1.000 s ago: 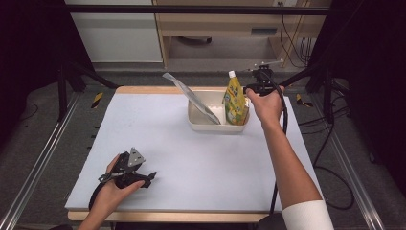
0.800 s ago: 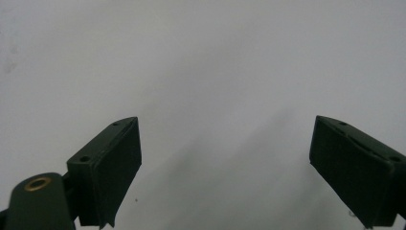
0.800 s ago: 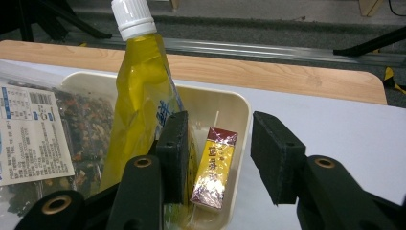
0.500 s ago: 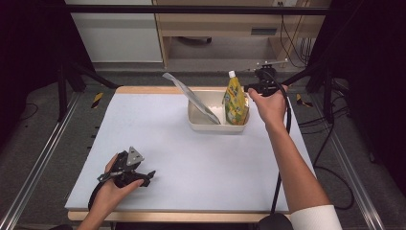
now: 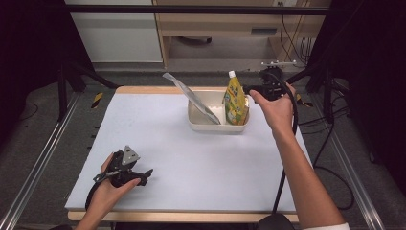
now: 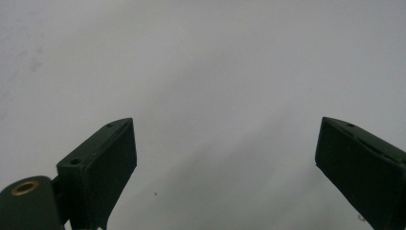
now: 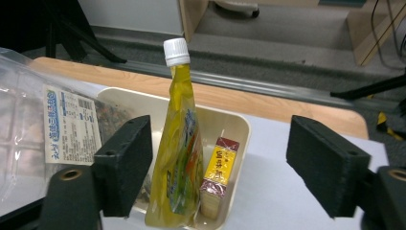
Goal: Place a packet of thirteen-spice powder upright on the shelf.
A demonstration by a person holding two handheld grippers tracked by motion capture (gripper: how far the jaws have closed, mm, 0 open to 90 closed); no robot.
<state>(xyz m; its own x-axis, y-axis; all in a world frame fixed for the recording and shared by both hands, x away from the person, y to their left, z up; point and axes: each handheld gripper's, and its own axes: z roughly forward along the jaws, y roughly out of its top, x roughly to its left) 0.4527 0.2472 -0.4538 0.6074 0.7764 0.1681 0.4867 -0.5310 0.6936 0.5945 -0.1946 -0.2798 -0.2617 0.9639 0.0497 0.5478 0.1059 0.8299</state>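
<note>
A yellow pouch point(image 5: 235, 101) point(image 7: 178, 143) with a white cap stands upright in a cream tub point(image 5: 216, 127) point(image 7: 239, 125). It leans beside a small red and yellow box point(image 7: 219, 175). A clear bag point(image 5: 190, 97) point(image 7: 57, 125) with a printed label leans out of the tub's left side. My right gripper point(image 5: 250, 89) point(image 7: 225, 158) hovers just right of the pouch. Its jaws have just been opening and stand wide apart, with the pouch beyond them and untouched. My left gripper point(image 5: 145, 174) point(image 6: 225, 143) rests open at the table's near left, over bare white surface.
The white table top point(image 5: 191, 158) has a wooden far edge point(image 7: 287, 108). Dark stands and cables sit on the floor around the table, and a cable trails from the right gripper along the table's right side.
The right gripper has drawn back a little to the right and up from the pouch, and its jaws have spread. The pouch stays standing in the tub. The left hand has kept still.
</note>
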